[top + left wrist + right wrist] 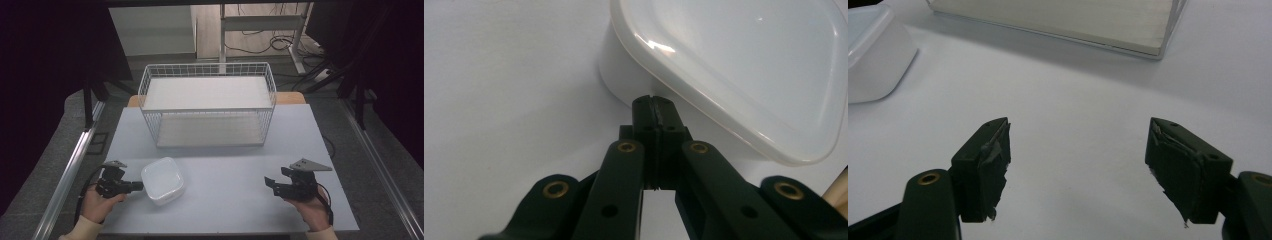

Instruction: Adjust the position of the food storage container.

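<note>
We take the white lidded container [162,180] as landmark: it sits on the grey table [230,200], well in front of the wire basket [207,102] and off its left corner.

Left gripper [131,186] is at the container's left side, tips just at its wall under the lid rim. In the left gripper view its jaws are pressed together with nothing between them, so it's closed and empty [655,107]; we can't tell if it touches the wall.

Right gripper [272,184] is well to the right of the container, jaws spread wide over bare table [1078,165], holding nothing.

Risks as we judge them:
- closed tips nudge the container and it slides right, since nothing braces that side
- a pinch on the thin lid rim could slip or pop the lid
- frayed tape on the right pads [993,150] may weaken grip
</note>
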`<state>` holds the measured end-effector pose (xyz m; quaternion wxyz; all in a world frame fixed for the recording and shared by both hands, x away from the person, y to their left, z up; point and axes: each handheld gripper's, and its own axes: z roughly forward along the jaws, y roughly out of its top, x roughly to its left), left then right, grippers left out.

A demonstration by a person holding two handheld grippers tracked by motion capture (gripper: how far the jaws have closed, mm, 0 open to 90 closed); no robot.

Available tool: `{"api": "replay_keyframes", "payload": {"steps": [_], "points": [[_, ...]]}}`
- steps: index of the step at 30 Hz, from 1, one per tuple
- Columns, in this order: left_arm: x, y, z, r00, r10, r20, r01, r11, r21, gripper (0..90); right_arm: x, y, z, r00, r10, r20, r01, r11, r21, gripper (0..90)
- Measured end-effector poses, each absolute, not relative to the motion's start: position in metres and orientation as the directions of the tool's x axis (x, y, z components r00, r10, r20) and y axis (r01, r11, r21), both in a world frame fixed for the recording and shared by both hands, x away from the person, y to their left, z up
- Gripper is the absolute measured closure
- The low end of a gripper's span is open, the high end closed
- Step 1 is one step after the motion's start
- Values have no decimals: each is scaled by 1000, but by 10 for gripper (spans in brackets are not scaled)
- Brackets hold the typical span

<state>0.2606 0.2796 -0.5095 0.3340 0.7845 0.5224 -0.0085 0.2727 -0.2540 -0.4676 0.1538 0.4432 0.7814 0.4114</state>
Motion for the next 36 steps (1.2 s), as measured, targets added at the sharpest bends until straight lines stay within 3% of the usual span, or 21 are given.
{"api": "replay_keyframes", "payload": {"steps": [19, 36], "points": [[282, 249, -510, 495, 782, -378, 818, -274, 505, 900, 274, -254, -469, -561, 818, 127, 569, 270, 777, 260], [304, 197, -507, 552, 736, -392, 794, -320, 517, 900, 273, -254, -469, -563, 818, 123, 567, 273, 777, 260]]}}
